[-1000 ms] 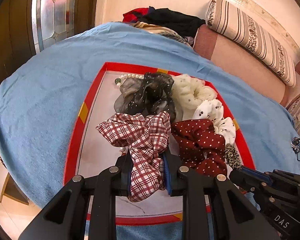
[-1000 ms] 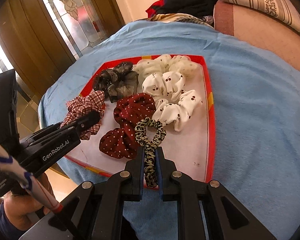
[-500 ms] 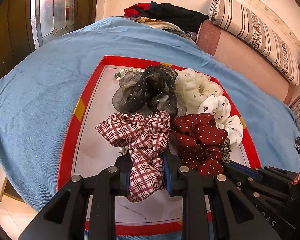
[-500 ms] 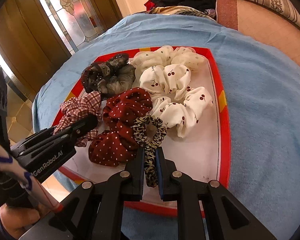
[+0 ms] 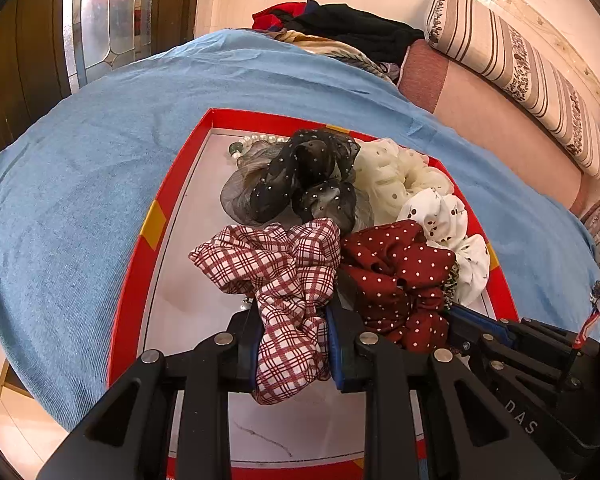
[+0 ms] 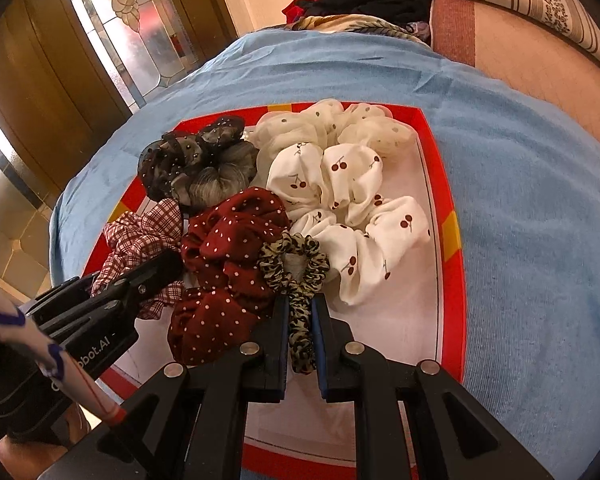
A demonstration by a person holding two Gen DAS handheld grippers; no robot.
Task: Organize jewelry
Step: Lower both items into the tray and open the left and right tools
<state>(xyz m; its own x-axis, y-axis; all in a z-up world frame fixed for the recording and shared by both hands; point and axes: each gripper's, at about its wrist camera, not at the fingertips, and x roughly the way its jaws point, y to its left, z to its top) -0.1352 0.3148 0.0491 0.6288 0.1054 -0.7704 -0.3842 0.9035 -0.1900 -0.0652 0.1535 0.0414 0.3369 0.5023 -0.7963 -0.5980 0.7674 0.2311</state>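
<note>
A red-rimmed tray [image 5: 146, 236] [image 6: 448, 240] lies on a blue cloth and holds several scrunchies. My left gripper [image 5: 292, 316] is shut on the red-and-white plaid scrunchie [image 5: 284, 276] [image 6: 140, 236] at the tray's front left. My right gripper [image 6: 300, 308] is shut on the thin leopard-print scrunchie [image 6: 296, 272] at the tray's front middle. Beside them lie a dark red polka-dot scrunchie [image 5: 396, 276] [image 6: 228, 256], a white cherry-print one [image 6: 348, 208], a cream dotted one [image 6: 332, 124] and a black sheer one [image 5: 300, 176] [image 6: 192, 160]. A pearl string [image 5: 256, 142] lies at the tray's far left corner.
The blue cloth [image 5: 80, 184] covers a rounded surface that drops off at left and front. A pile of clothes [image 5: 340, 28] and a striped bolster [image 5: 512, 64] on a pink sofa lie behind. A stained-glass door [image 6: 112, 20] stands at left.
Both grippers have moved forward over the tray with their scrunchies still held. The leopard-print scrunchie now lies further inside the tray, next to the dark red one.
</note>
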